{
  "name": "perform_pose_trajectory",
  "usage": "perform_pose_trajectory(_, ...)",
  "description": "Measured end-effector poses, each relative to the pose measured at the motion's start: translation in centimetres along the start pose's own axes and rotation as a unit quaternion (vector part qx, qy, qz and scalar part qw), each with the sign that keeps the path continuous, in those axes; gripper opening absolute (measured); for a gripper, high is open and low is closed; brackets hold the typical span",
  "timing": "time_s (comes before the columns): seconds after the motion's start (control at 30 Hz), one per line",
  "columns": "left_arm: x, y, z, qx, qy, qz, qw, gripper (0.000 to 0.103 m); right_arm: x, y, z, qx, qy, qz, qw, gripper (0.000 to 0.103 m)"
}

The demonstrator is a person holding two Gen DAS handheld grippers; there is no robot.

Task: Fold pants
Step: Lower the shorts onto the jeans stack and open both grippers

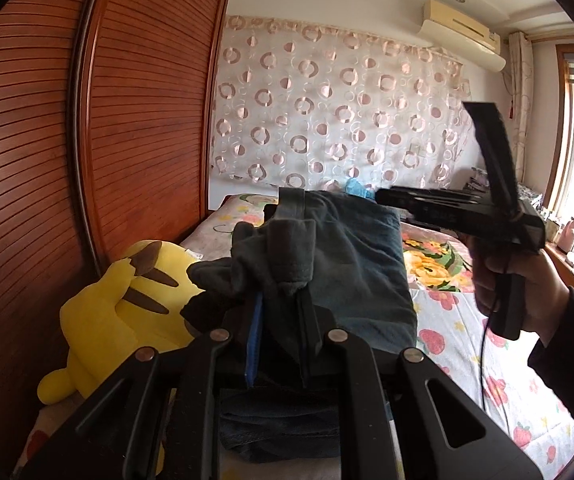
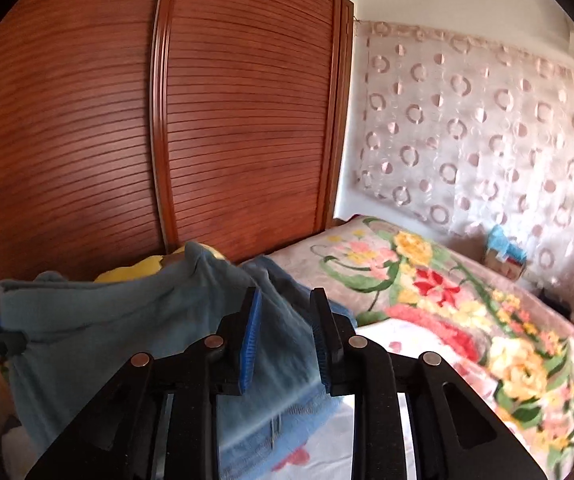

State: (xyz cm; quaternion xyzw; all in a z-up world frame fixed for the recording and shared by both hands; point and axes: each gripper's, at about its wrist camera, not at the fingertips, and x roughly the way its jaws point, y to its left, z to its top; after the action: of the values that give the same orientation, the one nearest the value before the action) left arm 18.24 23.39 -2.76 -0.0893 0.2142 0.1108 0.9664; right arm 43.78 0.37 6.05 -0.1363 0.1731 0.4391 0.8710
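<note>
On the floral bed (image 2: 467, 300), the dark blue-grey pants (image 1: 339, 256) hang bunched from the clamped left gripper (image 1: 283, 300); the right gripper (image 2: 285, 336) seems parted, empty.

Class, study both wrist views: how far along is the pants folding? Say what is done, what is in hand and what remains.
Done: the pants already lie doubled over on the bed, part of the fabric draped across itself. In hand: the left gripper is shut on a bunched edge of cloth, while the right gripper is open, with nothing between its pads. Left: lay that held edge down and flatten the bundle.
</note>
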Motion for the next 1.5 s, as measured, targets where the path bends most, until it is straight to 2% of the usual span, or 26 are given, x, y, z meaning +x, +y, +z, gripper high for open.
perform_pose_trajectory(0.1, 0.2, 0.0, -0.2, 0.003, 0.008, 0.009, 0.9999, 0.019, 0.7, -1.2, -0.8, 0.013, 0.021, 0.003, 1.000, 0.026)
perform_pose_trajectory(0.2, 0.0, 0.1, -0.3, 0.004, 0.015, 0.009, 0.9998, 0.022, 1.4, -2.1, -0.8, 0.025, 0.037, -0.021, 0.999, 0.026)
perform_pose_trajectory(0.37, -0.9, 0.1, 0.1, 0.017, 0.015, 0.010, 0.9997, 0.031, 1.0, -1.7, -0.1, 0.031, 0.036, -0.028, 0.999, 0.026)
perform_pose_trajectory(0.53, -2.1, -0.1, 0.5, 0.032, 0.003, 0.016, 0.9994, 0.045, -0.1, 0.5, 0.4, 0.034, 0.022, -0.019, 0.999, 0.026)
perform_pose_trajectory(0.6, -2.7, 0.1, 0.7, 0.028, -0.006, 0.020, 0.9994, 0.051, -1.1, 0.8, -0.6, 0.036, 0.016, -0.017, 0.999, 0.026)
perform_pose_trajectory(0.7, -3.1, 0.1, 0.9, 0.029, -0.009, 0.024, 0.9992, 0.053, -2.4, 1.3, -1.3, 0.045, 0.012, -0.011, 0.999, 0.026)
perform_pose_trajectory(0.87, -3.7, 0.1, 1.2, 0.039, -0.012, 0.025, 0.9989, 0.070, -5.0, 2.4, -2.8, 0.058, 0.003, 0.002, 0.998, 0.026)
perform_pose_trajectory(0.93, -4.1, 0.0, 1.2, 0.042, -0.013, 0.017, 0.9989, 0.081, -5.9, 2.8, -3.5, 0.062, 0.003, 0.004, 0.998, 0.026)
perform_pose_trajectory(1.03, -4.6, -0.5, 1.1, 0.053, -0.014, 0.009, 0.9984, 0.086, -7.1, 3.0, -4.5, 0.068, 0.006, 0.005, 0.998, 0.026)
perform_pose_trajectory(1.37, -6.1, -2.7, 0.7, 0.075, -0.012, -0.023, 0.9969, 0.087, -11.7, 4.4, -6.1, 0.075, 0.009, -0.021, 0.997, 0.026)
perform_pose_trajectory(1.5, -6.6, -3.6, 0.4, 0.071, -0.013, -0.040, 0.9966, 0.087, -13.8, 5.5, -7.0, 0.077, 0.007, -0.041, 0.996, 0.032)
